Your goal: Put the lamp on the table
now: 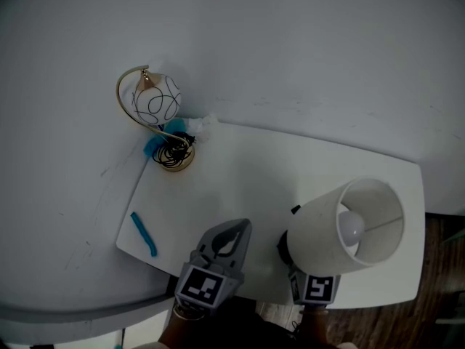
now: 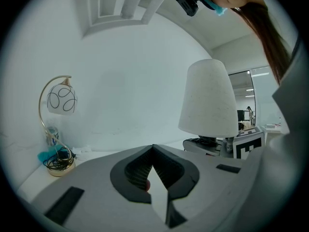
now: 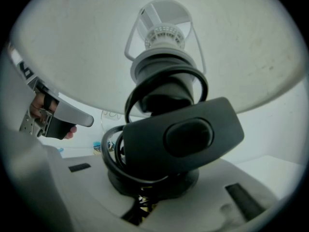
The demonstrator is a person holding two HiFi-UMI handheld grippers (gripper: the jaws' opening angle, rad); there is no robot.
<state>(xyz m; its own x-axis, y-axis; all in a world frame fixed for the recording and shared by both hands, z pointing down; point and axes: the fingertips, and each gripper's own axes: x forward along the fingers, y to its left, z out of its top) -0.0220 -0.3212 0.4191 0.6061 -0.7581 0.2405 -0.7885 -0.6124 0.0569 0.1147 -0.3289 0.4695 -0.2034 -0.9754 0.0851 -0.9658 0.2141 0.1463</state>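
Roughly side by side at the head view's six o'clock edge, both tools point toward twelve o'clock over the near rim of the white counter [image 1: 247, 173]; the arms carrying them are cut off by the frame. The left gripper [image 2: 152, 148] has its fingers pressed tip to tip with nothing between them. The right gripper [image 3: 145, 203], at five o'clock, lies level with its fingers clamped on the black foot of the lamp [image 1: 341, 231]. The white shade stands over the counter's near right part, and the bulb [image 1: 352, 226] shows through its open top. From above, the shade hides the foot and the right fingers, so I cannot tell whether the foot touches the counter. Up close, the coiled cord [image 3: 112, 161] and its inline switch [image 3: 186, 139] cover most of the stem. A small globe lamp [image 1: 155, 100] stands at ten o'clock, and a blue strip [image 1: 143, 233] lies at eight.
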